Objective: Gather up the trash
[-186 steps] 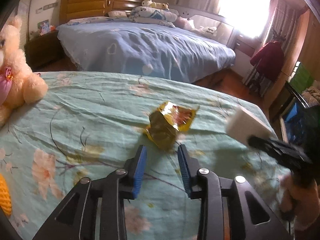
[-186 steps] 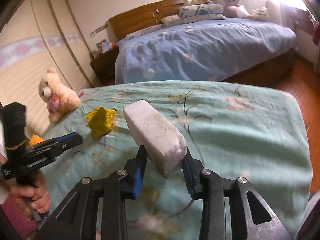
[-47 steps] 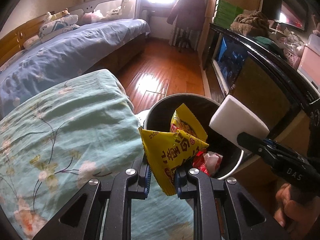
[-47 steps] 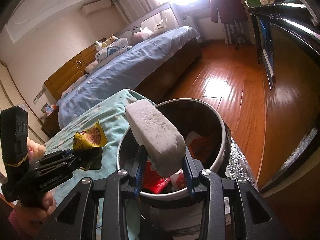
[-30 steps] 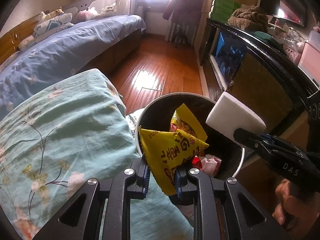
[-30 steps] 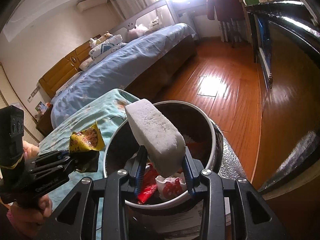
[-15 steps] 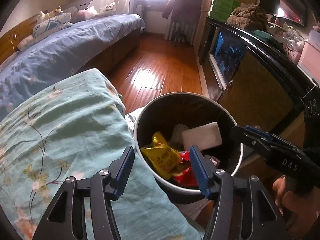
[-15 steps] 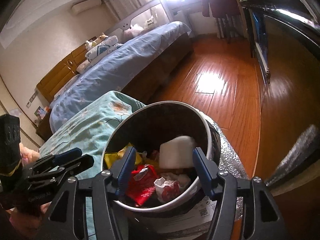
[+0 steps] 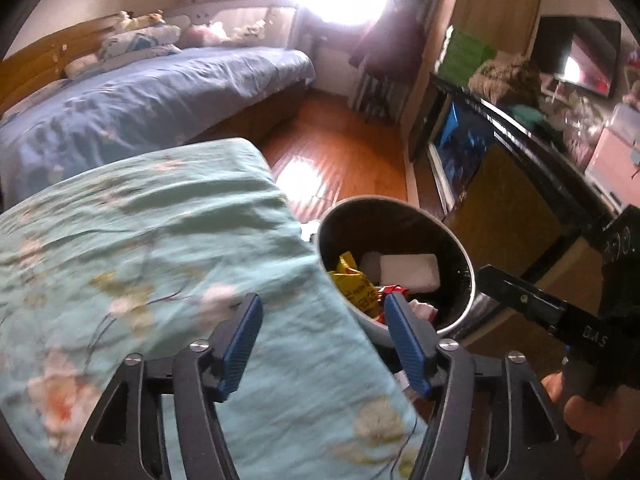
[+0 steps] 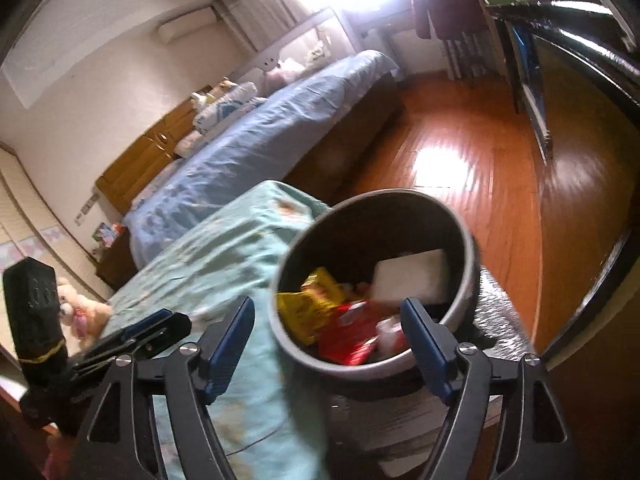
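Moved: wrapper [image 9: 354, 288] and foam block [image 9: 409, 271] are now dropped in bin [image 9: 460, 248]
Left gripper [image 9: 322, 344]: being opened, nothing held
Right gripper [image 10: 326, 344]: being opened, nothing held

"D.A.S" printed white on right hand-held gripper [image 9: 504, 284]; wrapper print unreadable.

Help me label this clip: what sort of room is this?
Most likely a home bedroom: a bed with blue bedding and pillows, a second floral-covered bed, and a trash bin on the wooden floor.
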{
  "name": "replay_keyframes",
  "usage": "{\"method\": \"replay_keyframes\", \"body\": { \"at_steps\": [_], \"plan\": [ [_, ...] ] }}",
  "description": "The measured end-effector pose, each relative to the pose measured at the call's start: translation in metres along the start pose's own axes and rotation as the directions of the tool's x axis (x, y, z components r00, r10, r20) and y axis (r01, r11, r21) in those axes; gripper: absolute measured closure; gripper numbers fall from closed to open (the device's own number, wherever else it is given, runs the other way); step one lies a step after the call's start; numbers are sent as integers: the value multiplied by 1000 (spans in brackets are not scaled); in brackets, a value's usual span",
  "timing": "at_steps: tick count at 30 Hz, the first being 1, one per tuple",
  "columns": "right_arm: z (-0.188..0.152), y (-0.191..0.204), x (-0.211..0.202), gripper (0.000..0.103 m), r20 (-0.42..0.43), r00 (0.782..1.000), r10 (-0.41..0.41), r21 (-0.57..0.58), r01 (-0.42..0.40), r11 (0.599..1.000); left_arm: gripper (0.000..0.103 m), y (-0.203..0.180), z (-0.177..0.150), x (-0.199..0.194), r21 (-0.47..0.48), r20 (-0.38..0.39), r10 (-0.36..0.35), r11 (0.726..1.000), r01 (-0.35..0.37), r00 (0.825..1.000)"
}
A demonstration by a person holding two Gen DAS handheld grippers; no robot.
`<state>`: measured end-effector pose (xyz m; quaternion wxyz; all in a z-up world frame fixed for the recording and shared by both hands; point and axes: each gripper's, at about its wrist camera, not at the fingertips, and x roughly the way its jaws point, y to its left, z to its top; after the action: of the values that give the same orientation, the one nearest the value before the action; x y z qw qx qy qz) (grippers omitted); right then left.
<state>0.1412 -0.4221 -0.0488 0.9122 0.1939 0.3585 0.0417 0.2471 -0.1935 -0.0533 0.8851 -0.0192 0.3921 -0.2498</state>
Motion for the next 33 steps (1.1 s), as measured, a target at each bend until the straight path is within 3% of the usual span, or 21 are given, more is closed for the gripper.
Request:
{"method": "replay_keyframes", "body": {
  "at_steps": [7, 12, 16, 19, 22, 24, 26, 28, 33],
  "plan": [
    [-21, 47, -20, 15, 51, 998, 47, -69, -44, 997, 32, 32, -34, -63, -63, 92, 68, 996, -63, 993],
    [-32, 73, -28, 12, 90, 995, 44, -139, -31, 990, 28, 43, -58, -103, -88, 161, 142, 988, -130, 977],
    [-34, 95, -39, 12, 150, 988, 27, -208, 5, 978, 25, 45, -71, -134, -105, 222, 208, 976, -189, 953],
    [-32, 111, -54, 5, 223, 975, 24, -257, 35, 966, 23, 43, -77, -158, -119, 275, 238, 970, -213, 932],
    [-28, 131, -72, 0, 319, 947, 24, -319, 83, 944, 14, 38, -83, -181, -138, 345, 292, 956, -259, 892],
    [-28, 140, -75, 0, 356, 934, 25, -350, 109, 930, 1, 34, -90, -197, -155, 389, 345, 938, -309, 854],
    [-29, 144, -73, 0, 361, 932, 20, -355, 117, 927, 1, 28, -97, -204, -164, 411, 389, 921, -353, 825],
    [-32, 144, -69, 0, 352, 936, 23, -350, 109, 930, 1, 23, -104, -206, -162, 406, 414, 910, -381, 815],
    [-40, 146, -59, 0, 331, 943, 13, -358, 113, 927, 1, 13, -116, -207, -158, 390, 434, 900, -405, 812]
  ]
}}
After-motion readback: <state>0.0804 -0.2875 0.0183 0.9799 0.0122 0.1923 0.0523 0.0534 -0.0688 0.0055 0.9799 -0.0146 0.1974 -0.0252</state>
